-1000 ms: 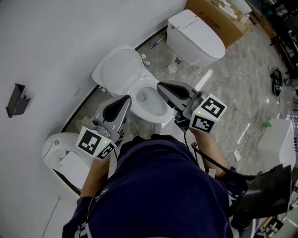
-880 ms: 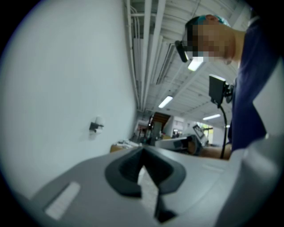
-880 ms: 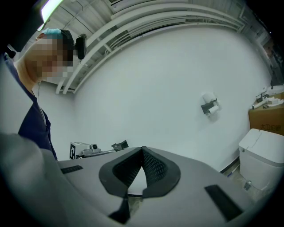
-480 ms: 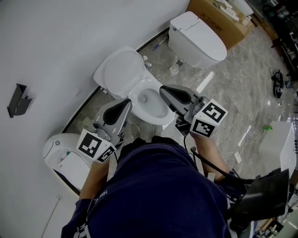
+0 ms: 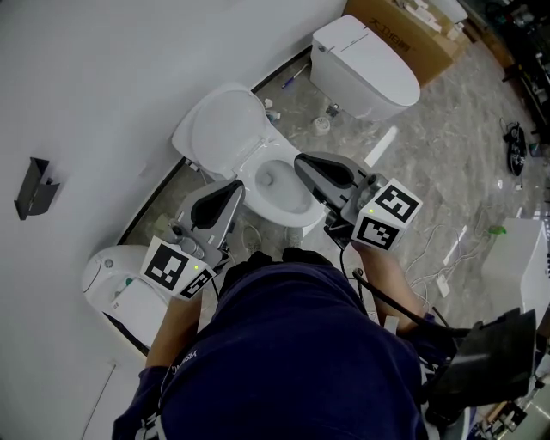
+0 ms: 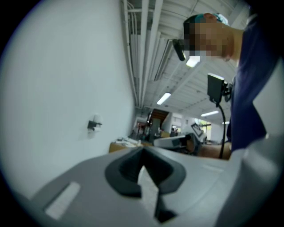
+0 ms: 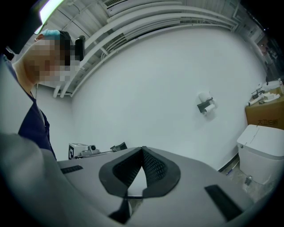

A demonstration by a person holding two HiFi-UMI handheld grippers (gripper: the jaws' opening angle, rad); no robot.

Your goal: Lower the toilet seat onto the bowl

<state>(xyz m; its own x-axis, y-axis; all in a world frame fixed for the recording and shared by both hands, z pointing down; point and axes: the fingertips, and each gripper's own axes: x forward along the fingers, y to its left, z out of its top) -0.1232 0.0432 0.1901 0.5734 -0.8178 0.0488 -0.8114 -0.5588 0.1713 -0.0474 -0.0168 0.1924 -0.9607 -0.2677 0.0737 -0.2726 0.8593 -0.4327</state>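
Toilet seat stands raised against the white wall. I cannot tell seat from lid; they show as one white oval tipped back behind the bowl. The bowl's rim is bare all round and its inside is open to view, with the drain at the bottom.

My left claw is held in front of the bowl's left side, jaws closed and empty. In the left gripper view its dark pads meet at the tip, and beyond them are only the wall and the far room. My right claw reaches over the bowl's right rim. It is closed too, the ribbed pads pressed together on nothing. Neither claw touches the seat, and its upper edge is well apart from both tips.

The two claws sit side by side with the open bowl between them. To the bowl's right the marble floor lies open, apart from a few thin cables near my right side. To its left the gap is narrow, because a second toilet stands close along the wall. A third toilet, lid down, stands farther along the wall. Small odds and ends lie on the floor between it and the bowl.

Behind that toilet a cardboard box holds some white items at its top, too small to identify.
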